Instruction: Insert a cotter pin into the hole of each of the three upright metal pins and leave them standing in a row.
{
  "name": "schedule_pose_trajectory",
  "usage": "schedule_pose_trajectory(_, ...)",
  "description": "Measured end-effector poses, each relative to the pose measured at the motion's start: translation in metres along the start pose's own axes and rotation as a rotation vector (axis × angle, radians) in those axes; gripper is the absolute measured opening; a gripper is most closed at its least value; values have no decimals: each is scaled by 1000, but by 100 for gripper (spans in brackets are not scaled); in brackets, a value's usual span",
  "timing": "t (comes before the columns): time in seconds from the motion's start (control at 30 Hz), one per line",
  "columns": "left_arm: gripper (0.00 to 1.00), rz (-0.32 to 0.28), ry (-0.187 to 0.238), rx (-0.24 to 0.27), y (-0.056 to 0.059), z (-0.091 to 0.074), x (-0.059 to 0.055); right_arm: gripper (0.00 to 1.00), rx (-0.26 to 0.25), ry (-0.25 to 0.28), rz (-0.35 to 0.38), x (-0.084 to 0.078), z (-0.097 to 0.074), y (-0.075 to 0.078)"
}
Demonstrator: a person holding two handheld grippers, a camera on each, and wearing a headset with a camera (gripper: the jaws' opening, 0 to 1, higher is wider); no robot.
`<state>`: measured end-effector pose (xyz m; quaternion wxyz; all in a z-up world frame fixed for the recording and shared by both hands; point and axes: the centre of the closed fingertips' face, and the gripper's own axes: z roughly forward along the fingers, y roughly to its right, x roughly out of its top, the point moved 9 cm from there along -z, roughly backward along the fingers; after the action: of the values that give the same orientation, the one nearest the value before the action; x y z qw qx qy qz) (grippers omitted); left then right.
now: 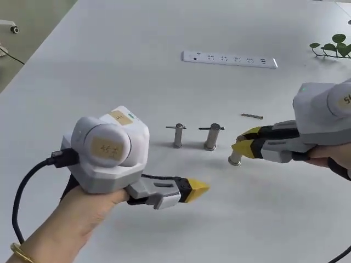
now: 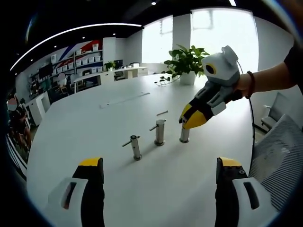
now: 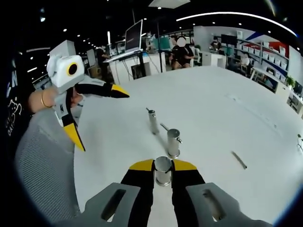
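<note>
We found the right gripper [image 3: 163, 166] with its jaws clamped on the third metal pin [image 3: 163, 172]. That pin stood on the white table [image 1: 109, 66] at the right end of the row, slightly nearer us. The middle pin [image 1: 211, 137] and far-left pin [image 1: 177, 135] stood upright, each with a crosspiece through its head. A loose cotter pin [image 1: 252, 116] lay behind them. The left gripper [image 2: 159, 163] hovered nearer us, jaws wide apart, holding nothing.

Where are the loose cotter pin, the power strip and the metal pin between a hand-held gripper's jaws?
loose cotter pin [image 1: 252, 116], head view, middle of its shaft.
power strip [image 1: 229, 59], head view, middle of its top face.
gripped metal pin [image 3: 163, 164], right gripper view, its flat top.
</note>
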<state>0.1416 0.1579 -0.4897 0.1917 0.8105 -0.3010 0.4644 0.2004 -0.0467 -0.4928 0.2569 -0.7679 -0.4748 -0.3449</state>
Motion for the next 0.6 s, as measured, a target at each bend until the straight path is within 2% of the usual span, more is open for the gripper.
schedule_pose_trajectory(0.27, 99, 3, 5, 7, -1, 0, 1, 8, 84, 3, -63, 7, 11, -10)
schedule_pose_trajectory(0.6, 99, -1, 12, 13, -3, 1, 1, 8, 116, -4, -105, 13, 24, -13)
